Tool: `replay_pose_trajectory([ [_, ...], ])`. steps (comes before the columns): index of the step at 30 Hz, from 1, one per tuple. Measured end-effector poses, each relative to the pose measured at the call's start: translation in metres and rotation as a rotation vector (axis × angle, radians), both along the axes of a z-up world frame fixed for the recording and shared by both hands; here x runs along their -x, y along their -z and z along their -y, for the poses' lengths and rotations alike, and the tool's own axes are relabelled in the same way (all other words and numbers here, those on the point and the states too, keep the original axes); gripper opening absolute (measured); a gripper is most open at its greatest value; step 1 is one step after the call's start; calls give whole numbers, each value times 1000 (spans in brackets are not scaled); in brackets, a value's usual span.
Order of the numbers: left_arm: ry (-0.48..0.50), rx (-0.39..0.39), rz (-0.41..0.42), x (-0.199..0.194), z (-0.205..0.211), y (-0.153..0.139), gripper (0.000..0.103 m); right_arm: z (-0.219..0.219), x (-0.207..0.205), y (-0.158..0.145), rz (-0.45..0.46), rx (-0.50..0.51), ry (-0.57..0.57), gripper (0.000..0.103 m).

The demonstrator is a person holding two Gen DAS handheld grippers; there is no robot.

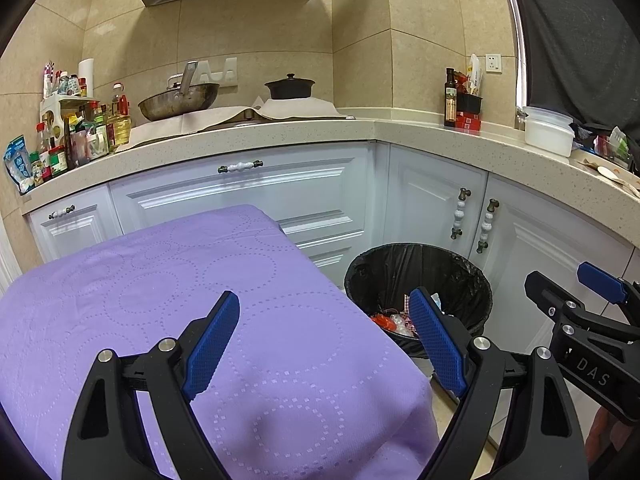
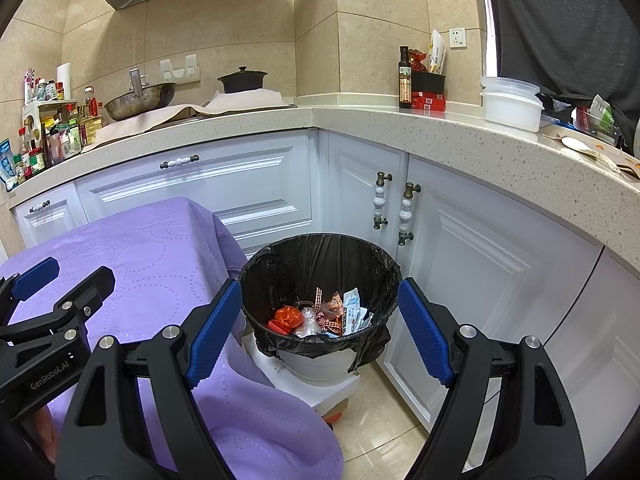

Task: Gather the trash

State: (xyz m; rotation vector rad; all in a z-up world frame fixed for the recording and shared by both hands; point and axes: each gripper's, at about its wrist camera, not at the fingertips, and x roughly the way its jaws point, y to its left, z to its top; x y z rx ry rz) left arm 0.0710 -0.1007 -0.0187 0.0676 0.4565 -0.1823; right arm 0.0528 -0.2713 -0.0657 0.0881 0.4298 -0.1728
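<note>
A round bin (image 2: 320, 258) lined with a black bag stands on the floor against the white cabinets, to the right of a table under a purple cloth (image 1: 168, 280). Several pieces of trash (image 2: 320, 314) lie at its bottom: red wrappers, clear plastic, white packets. My right gripper (image 2: 320, 294) hovers open in front of the bin with nothing between its blue pads. Over the cloth's right edge my left gripper (image 1: 324, 304) also stands open and holds nothing. In the left wrist view the bin (image 1: 420, 264) shows just past the right finger, and the right gripper (image 1: 576, 288) shows at the right edge.
A speckled countertop (image 2: 400, 128) wraps the corner, carrying a wok (image 2: 140, 100), a black pot (image 2: 242, 80), bottles (image 2: 60, 132) at the left, an oil bottle (image 2: 405, 78) and white tubs (image 2: 510, 106). The bin stands on a low white stand (image 2: 320, 386) on beige floor tiles.
</note>
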Motion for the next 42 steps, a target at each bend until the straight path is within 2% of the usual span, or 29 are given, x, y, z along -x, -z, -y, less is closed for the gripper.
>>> replay_pose_trajectory([
  [42, 2, 4, 4, 3, 3, 2, 84, 2, 3, -2, 2, -2, -5, 79],
])
